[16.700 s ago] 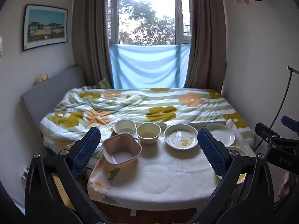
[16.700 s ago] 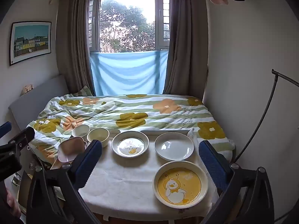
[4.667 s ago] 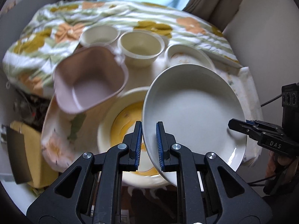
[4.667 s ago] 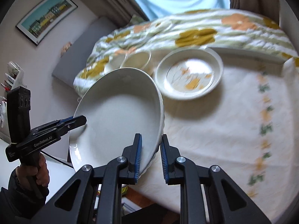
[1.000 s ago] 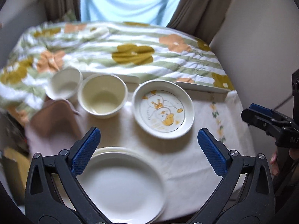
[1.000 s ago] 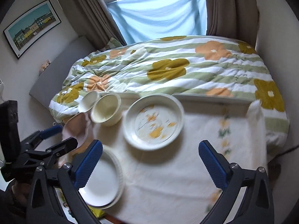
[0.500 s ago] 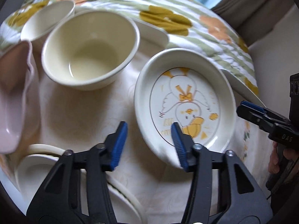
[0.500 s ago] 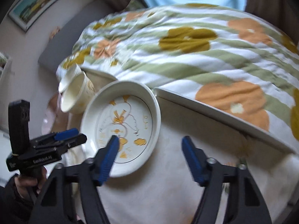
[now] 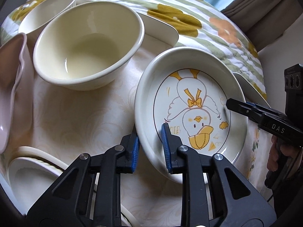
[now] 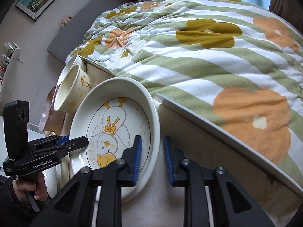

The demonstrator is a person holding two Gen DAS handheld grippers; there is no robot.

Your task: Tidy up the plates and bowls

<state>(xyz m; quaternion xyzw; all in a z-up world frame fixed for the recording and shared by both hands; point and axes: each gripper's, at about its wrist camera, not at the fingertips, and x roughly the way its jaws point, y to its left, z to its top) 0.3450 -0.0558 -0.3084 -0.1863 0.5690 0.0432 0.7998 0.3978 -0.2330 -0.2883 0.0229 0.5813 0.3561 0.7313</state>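
Cream duck plate (image 9: 191,111) gripped from both sides on the tablecloth (image 9: 79,113).

Left gripper (image 9: 149,147) is closing its blue pads over the plate's near rim; right gripper (image 10: 152,157) has clamped nearly shut across the opposite rim. Beside the plate sits a cream bowl (image 9: 89,45), with stacked plates (image 9: 32,172) nearer.

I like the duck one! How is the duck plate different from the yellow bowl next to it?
The duck plate is wide and shallow; the yellow bowl is deep. The duck plate has a duck drawn inside; the bowl's inside is plain. Both grippers straddle the plate's rim; nothing touches the bowl. Both are empty, pale and glossy.
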